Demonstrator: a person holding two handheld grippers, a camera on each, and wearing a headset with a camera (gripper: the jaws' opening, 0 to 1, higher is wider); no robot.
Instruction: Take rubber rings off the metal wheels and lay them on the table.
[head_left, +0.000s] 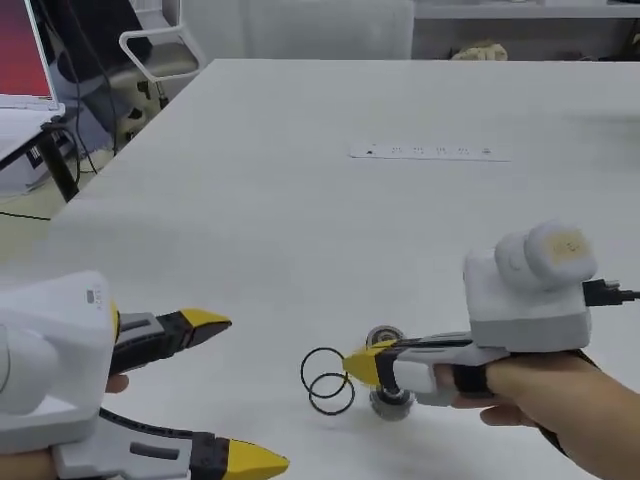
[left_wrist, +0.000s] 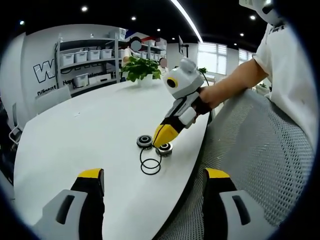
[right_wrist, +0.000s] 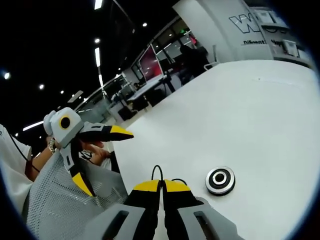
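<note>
1. Writing: big "W" (left_wrist: 42, 72) on the far wall. The smaller line under it is too blurred to read. Thin strip (head_left: 430, 152) w/ tiny marks lies on the table (head_left: 280, 210), marks unreadable
2. Containers: white bins (left_wrist: 68, 59) in rows on a shelf rack (left_wrist: 58, 70). Can't see what's in them
3. My right claw (head_left: 360, 365): jaws pressed together, yellow tips low over the table, right at the edge of a rubber ring (head_left: 323, 368). Can't tell if the ring is nipped btwn them
4. Second ring (head_left: 331, 394) lies flat on the table, overlapping the first on the near side
5. Far wheel (head_left: 385, 340) sits just behind my right claw and near wheel (head_left: 391, 402) just in front of it. Both are on the table, claw btwn them, rings just left of them
6. My left claw (head_left: 228, 390): jaws spread wide, nothing in them, at the near table edge, left of the rings and not touching them
</note>
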